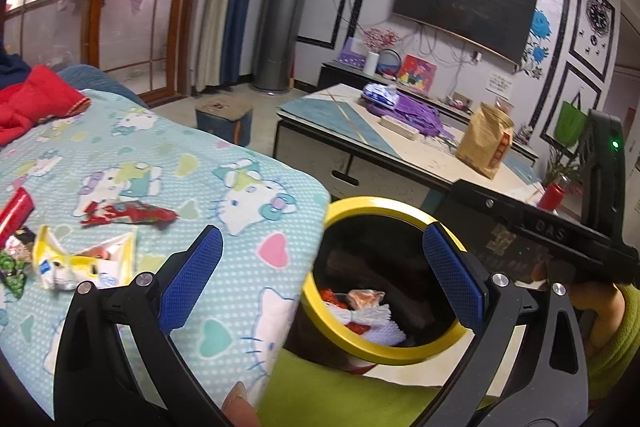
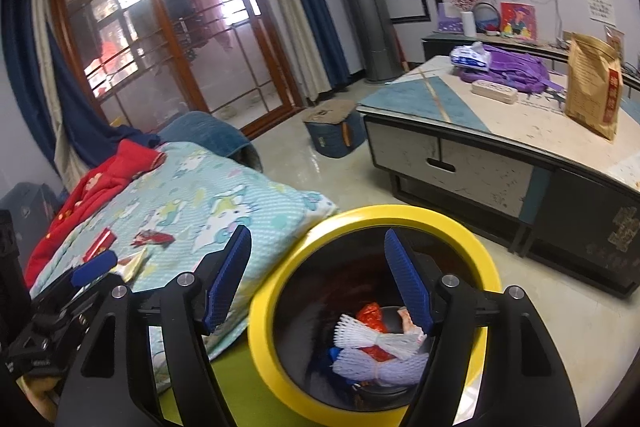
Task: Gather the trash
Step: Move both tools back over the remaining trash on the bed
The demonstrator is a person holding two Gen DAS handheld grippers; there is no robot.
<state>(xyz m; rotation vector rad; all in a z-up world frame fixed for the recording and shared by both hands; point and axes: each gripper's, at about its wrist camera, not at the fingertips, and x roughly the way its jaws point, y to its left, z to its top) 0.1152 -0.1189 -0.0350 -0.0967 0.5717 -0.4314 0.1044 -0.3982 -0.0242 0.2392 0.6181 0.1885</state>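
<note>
- While the left gripper [image 1: 320,271] hangs over the seam between the blanket [image 1: 168,155] and the bin [image 1: 400,351], its blue pads [image 1: 192,279] stand wide apart with nothing between them.
- In the left wrist view the bin's yellow rim sits at about 5 o'clock, partly framed by the right-hand pad; inside lie a white foam net [image 1: 376,319] and red scraps.
- Loose trash lies on the blanket at 8 to 9 o'clock: a red wrapper [image 1: 128,215], a yellow-and-white wrapper [image 1: 88,259] just beside it, and a green scrap [image 1: 14,273] at the frame's edge.
- The right gripper [image 2: 316,275] points down into the bin [image 2: 272,307], jaws spread wide and empty; its right finger reaches inside the rim, its left finger is over the blanket's [image 2: 200,195] edge.
- From the right wrist, the foam net [image 2: 376,351] and a red piece [image 2: 372,315] rest in the bin at 6 o'clock.
- The right device's black body crosses the left view at 3 o'clock, a hand [image 1: 600,311] in a green sleeve gripping it from below.
- A low table [image 2: 460,131] stands at 2 o'clock, carrying a brown paper bag [image 2: 592,87] and purple cloth [image 2: 516,71].
</note>
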